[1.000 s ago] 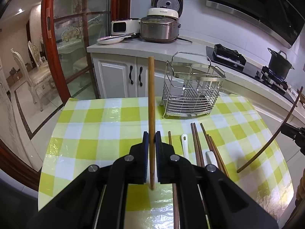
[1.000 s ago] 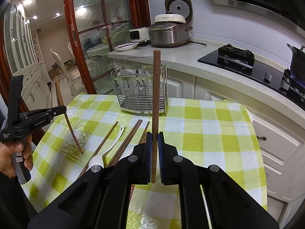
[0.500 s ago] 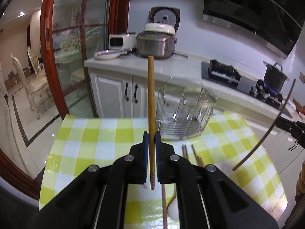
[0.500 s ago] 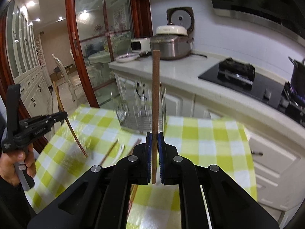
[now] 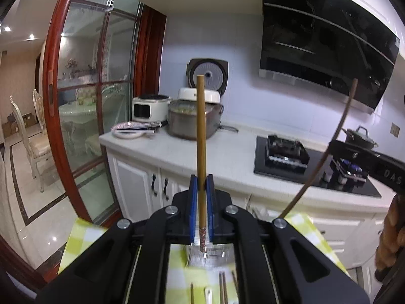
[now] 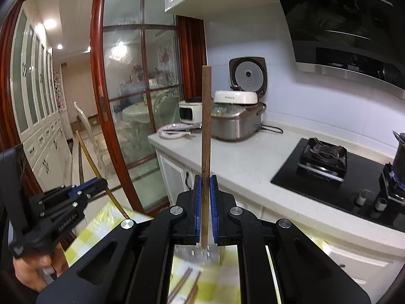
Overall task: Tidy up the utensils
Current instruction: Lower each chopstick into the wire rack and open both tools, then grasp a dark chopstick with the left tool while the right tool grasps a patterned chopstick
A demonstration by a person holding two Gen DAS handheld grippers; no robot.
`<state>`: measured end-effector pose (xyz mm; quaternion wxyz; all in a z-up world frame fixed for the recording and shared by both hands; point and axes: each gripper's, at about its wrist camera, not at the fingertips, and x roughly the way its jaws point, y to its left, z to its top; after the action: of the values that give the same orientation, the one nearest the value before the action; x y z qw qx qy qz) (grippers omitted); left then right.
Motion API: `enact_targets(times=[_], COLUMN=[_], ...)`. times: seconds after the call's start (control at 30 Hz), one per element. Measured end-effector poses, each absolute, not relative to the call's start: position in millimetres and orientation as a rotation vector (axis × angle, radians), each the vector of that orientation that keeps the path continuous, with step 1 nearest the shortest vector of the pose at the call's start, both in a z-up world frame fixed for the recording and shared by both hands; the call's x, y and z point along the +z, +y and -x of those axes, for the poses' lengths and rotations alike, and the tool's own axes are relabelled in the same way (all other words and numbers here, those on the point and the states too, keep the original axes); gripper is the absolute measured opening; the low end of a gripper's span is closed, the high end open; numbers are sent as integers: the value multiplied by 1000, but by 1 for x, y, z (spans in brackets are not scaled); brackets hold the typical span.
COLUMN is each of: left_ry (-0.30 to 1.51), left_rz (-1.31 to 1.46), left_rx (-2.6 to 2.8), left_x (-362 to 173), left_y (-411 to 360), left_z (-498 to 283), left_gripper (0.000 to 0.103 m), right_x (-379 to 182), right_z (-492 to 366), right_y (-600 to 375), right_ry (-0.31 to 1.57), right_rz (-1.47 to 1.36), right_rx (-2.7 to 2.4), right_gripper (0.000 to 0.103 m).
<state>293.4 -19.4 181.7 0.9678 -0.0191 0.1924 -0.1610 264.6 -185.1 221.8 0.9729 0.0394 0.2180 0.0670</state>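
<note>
**Both grippers hold a chopstick upright above the table**

In the left wrist view, at far left a red-framed glass door (image 5: 50,106) opens onto a dining room. Right of it, on the far counter (image 5: 227,157), stand a plate (image 5: 131,130), a small white appliance (image 5: 149,107) and a rice cooker (image 5: 195,119) with its lid raised. At centre the left gripper (image 5: 201,190) is clamped on a light chopstick (image 5: 200,131), its blue pads pressed against the stick, which stands upright with its patterned tip below the pads. Under the gripper lies the yellow checked table (image 5: 83,238), with a blurred wire rack (image 5: 212,250) and loose chopsticks (image 5: 222,288) nearer. At right are the hob (image 5: 286,157) and, nearer, the right gripper's black body, seen side-on.

In the right wrist view, the left gripper's body shows at the left, held by a hand (image 6: 33,268). At centre the right gripper (image 6: 206,197) is closed on a dark chopstick (image 6: 206,131), upright between its pads.
</note>
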Motion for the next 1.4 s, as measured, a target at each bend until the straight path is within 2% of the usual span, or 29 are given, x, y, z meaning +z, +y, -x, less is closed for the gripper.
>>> enact_targets(times=[0.23, 0.67, 0.83, 0.87, 0.9, 0.93, 0.97, 1.03, 1.1, 1.17, 1.27, 1.4], left_ry=[405, 546, 567, 565, 565, 565, 563, 557, 547, 534, 520, 541], left_rz=[71, 52, 62, 61, 63, 62, 58, 61, 76, 89, 109, 127], left_rx=[-337, -315, -310, -309, -311, -310, -306, -299, -288, -279, -268, -248], left_x=[170, 92, 84, 84, 85, 85, 87, 90, 94, 96, 96, 76], left_y=[-38, -53, -49, -48, -46, -44, -43, -39, -31, -22, -7, 14], left_z=[-343, -389, -388, -386, -383, -382, -379, -373, -362, -347, -323, -285], left_gripper=[7, 7, 18, 27, 35, 35, 35, 36, 42, 44, 49, 50], right_x=[188, 94, 82, 81, 81, 83, 86, 92, 96, 96, 87, 61], right_z=[-318, -362, -358, -357, -356, -352, -347, -339, -329, -311, -283, -252], right_y=[-186, -191, -195, -197, -199, -202, -204, -208, -213, -222, -232, -235], right_ry=[454, 618, 642, 639, 637, 628, 612, 592, 579, 570, 575, 625], right_rz=[-92, -114, -118, -121, -127, -137, -143, -132, -130, -149, -173, -218], right_rx=[138, 119, 103, 97, 93, 89, 85, 66, 48, 14, -8, -26], right_gripper=[9, 10, 11, 18, 34, 43, 58, 61, 61, 63, 67, 69])
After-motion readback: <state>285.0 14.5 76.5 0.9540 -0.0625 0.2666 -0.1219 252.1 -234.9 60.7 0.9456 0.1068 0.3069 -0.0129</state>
